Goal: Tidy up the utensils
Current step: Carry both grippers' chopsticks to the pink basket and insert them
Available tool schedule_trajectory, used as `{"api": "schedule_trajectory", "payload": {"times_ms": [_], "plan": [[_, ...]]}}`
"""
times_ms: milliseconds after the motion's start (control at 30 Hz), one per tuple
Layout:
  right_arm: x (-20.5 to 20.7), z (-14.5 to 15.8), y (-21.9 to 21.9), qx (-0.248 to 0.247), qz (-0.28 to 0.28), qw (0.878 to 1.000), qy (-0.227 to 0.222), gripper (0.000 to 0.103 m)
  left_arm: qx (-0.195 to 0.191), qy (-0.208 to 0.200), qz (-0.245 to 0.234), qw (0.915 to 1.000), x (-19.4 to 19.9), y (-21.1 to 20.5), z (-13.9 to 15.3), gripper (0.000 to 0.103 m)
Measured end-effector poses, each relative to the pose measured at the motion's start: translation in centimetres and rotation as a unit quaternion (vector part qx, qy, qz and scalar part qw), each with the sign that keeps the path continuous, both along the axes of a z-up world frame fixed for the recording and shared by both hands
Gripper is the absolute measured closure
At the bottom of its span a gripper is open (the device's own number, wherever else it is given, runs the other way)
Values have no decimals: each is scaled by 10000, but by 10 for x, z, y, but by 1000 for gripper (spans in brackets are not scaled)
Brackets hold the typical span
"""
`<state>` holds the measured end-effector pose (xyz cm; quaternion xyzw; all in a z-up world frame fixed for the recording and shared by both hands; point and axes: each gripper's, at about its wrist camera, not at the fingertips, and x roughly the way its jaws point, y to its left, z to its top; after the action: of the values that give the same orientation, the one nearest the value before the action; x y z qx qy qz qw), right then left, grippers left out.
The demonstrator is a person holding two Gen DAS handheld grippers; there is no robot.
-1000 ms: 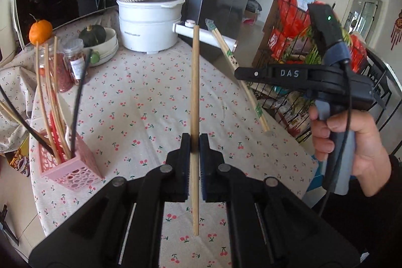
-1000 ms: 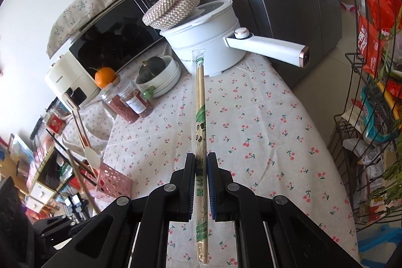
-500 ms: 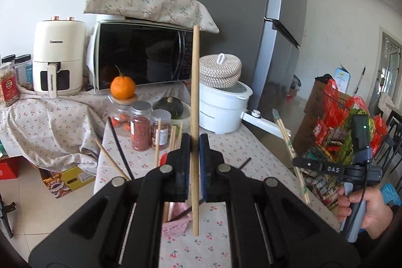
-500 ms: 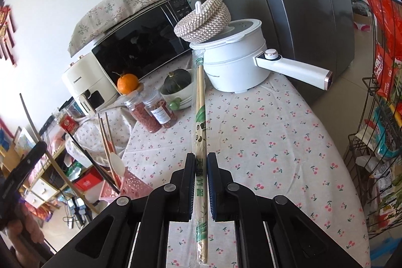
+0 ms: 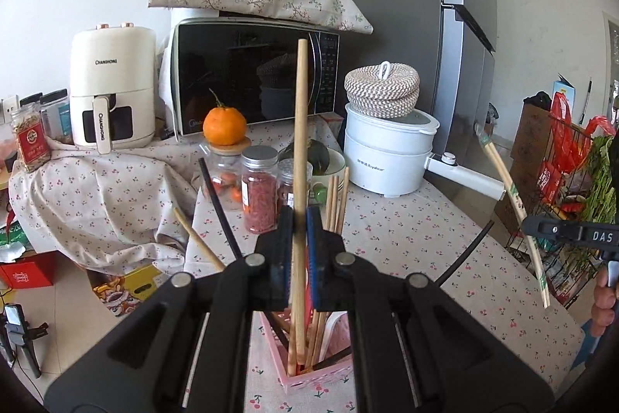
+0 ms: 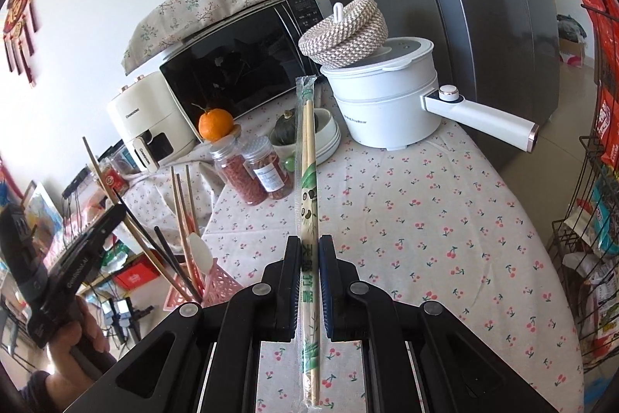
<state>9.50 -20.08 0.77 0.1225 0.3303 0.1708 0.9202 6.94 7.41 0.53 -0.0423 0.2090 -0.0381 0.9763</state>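
My left gripper [image 5: 297, 219] is shut on a plain wooden chopstick [image 5: 300, 126], held upright with its lower end inside the pink utensil basket [image 5: 321, 376]. The basket holds several wooden and black chopsticks and a white spoon. My right gripper [image 6: 309, 250] is shut on a pair of bamboo chopsticks in a clear printed wrapper [image 6: 308, 180], held above the tablecloth. The pink basket [image 6: 220, 281] shows at the left of the right wrist view, with my left gripper [image 6: 116, 215] above it. The wrapped pair also shows at the right of the left wrist view [image 5: 514, 196].
On the cherry-print tablecloth [image 6: 425, 211] stand a white pot with a long handle [image 6: 390, 103], spice jars [image 6: 247, 173], an orange [image 6: 216, 123] and a bowl with a squash [image 6: 325, 134]. A microwave [image 5: 251, 76] and air fryer [image 5: 112, 88] stand behind. A wire rack [image 6: 595, 204] stands right.
My left gripper has lowered the wooden chopstick into the pink basket. My right gripper has tilted slightly with the wrapped pair still in it.
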Motion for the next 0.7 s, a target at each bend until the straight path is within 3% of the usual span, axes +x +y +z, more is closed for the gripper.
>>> {"api": "schedule_trajectory", "payload": {"times_ms": [67, 133, 200, 367, 533, 700], "plan": [[-5, 5, 2, 129, 83, 9996, -232, 94, -151, 233, -53, 9996, 3, 2, -4, 94], [-12, 12, 6, 154, 164, 9986, -482, 94, -333, 469, -188, 9982, 4, 3, -5, 87], [-19, 19, 11, 183, 250, 9968, -739, 94, -434, 521, -220, 9975, -1, 6, -3, 73], [-39, 34, 31, 382, 479, 9906, -1220, 94, -579, 832, -156, 9947, -9, 18, -3, 57], [-61, 38, 72, 572, 695, 9840, -1535, 94, -644, 1435, 247, 9872, -13, 46, -17, 54], [-58, 23, 123, 641, 806, 9835, -1489, 94, -603, 1946, 432, 9781, -22, 66, -38, 48]]}}
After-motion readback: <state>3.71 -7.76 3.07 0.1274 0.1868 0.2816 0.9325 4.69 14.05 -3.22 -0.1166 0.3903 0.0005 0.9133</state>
